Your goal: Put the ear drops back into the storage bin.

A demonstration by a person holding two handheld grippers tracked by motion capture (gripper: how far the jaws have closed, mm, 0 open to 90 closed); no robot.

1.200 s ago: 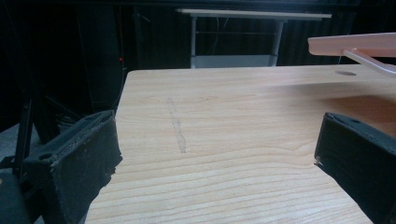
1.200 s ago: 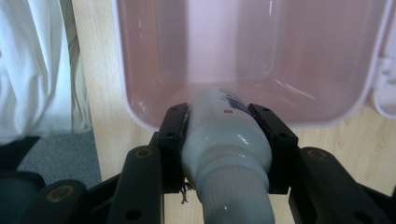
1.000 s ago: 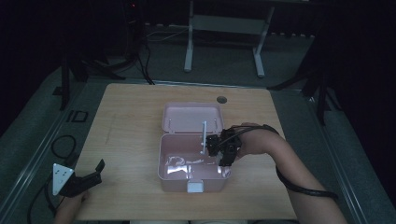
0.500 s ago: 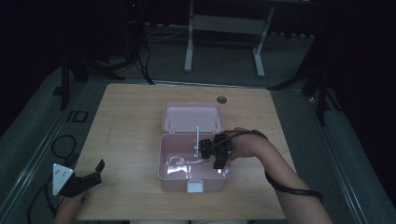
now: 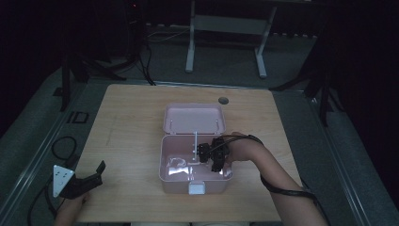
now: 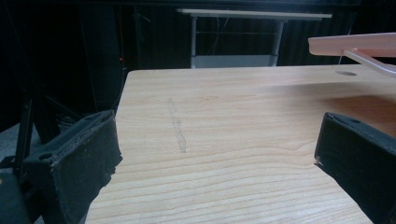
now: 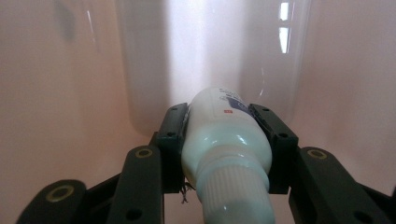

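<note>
Right gripper (image 5: 207, 155), jaws pinching the white bottle (image 7: 224, 140), now dropped lower into the pink box (image 5: 171, 176) — nearly stowed; left gripper (image 5: 91, 176) spread, idle.

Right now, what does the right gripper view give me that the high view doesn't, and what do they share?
The right gripper view alone shows the grip: the right gripper has its jaws clamped on a white bottle with a ribbed cap, pointing at a clear insert.

The high view alone shows the layout: the wooden table, the raised lid, and the left gripper resting open at the table's near-left corner.

Both show the pink box's inside.
</note>
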